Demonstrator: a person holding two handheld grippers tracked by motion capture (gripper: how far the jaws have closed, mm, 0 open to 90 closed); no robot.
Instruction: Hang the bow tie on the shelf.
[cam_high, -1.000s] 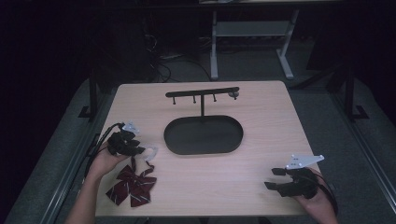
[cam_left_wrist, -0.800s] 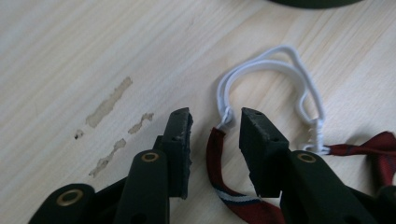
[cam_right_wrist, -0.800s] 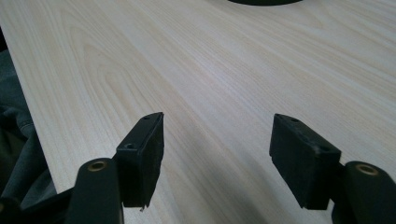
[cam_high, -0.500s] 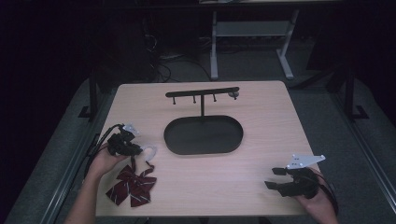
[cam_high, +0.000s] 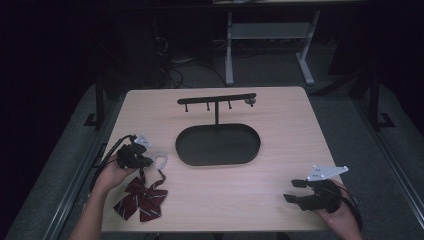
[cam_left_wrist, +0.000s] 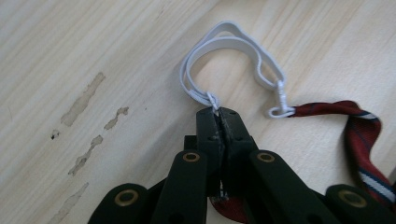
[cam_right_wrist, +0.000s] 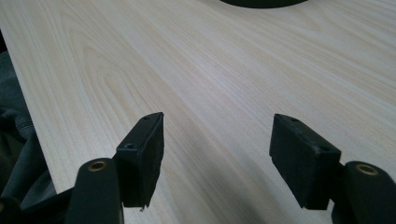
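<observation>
Nearest to you, your right hand-held gripper (cam_high: 299, 191) rests low over the bare tabletop (cam_high: 280, 125), its jaws wide apart with nothing between them. On your left, the dark red striped bow tie (cam_high: 141, 199) lies flat near the front edge. Just beyond it, your left hand-held gripper (cam_left_wrist: 219, 117) has just been closing and now pinches the tie's white elastic strap (cam_left_wrist: 224, 44), which lies looped on the wood. Farther away, in the middle, stands the black oval tray (cam_high: 218, 146) with its hook stand (cam_high: 216, 99).
</observation>
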